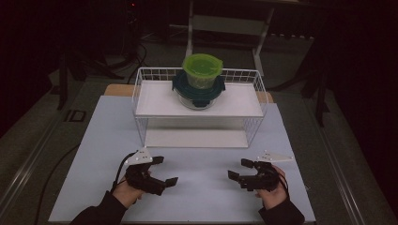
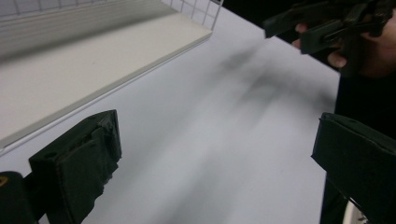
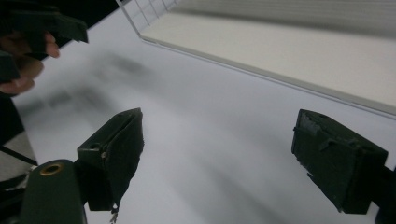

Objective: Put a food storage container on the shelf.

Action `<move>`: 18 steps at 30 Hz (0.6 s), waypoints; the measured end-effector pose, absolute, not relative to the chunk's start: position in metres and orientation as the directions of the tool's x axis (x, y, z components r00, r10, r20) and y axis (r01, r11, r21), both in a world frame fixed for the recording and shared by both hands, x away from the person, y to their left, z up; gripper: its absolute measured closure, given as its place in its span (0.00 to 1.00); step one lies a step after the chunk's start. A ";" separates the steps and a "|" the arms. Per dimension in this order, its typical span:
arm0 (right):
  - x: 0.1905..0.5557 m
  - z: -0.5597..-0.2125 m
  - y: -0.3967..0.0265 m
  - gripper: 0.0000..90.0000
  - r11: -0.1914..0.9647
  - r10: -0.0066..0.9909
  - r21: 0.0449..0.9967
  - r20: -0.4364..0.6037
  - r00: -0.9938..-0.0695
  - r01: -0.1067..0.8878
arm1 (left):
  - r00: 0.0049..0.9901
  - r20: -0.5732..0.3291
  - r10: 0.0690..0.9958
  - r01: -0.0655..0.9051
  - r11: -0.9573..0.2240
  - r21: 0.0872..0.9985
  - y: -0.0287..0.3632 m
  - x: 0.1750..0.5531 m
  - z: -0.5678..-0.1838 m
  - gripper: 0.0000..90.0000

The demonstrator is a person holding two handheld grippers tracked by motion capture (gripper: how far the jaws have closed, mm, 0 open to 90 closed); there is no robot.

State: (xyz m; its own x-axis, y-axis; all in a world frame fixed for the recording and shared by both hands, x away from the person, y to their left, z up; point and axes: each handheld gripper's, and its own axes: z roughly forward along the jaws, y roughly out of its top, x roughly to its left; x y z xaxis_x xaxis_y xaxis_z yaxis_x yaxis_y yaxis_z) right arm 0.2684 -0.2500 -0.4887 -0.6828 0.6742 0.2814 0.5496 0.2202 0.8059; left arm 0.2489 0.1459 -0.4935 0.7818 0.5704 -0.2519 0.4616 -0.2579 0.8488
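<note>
Lower left of the high view: the left gripper (image 1: 163,170) rests low over the pale grey table (image 1: 202,192), jaws spread and empty. Upper centre, a lime-green lidded round container (image 1: 202,70) sits stacked on a clear glass bowl with a dark teal clip lid (image 1: 199,92), atop the white wire shelf rack (image 1: 155,101). Lower right, the right gripper (image 1: 240,169) hangs equally wide and empty. Reaching forward and up, squaring the jaws on the green tub's sides, looks the surest approach.

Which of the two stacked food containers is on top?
The container with the lime-green lid is on top. It sits on the wider glass container with the dark teal lid, which rests on the wire rack's upper shelf.
</note>
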 end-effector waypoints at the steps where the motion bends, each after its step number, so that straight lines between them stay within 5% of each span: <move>1: 0.266 -0.490 -0.251 0.18 0.229 0.682 0.805 0.268 -0.680 0.548 | 0.778 -0.253 0.575 0.465 -0.257 0.847 0.148 0.249 -0.495 0.01; 18: 0.256 -0.501 -0.281 0.18 0.201 0.719 0.823 0.244 -0.651 0.531 | 0.746 -0.231 0.625 0.459 -0.231 0.858 0.174 0.230 -0.508 0.01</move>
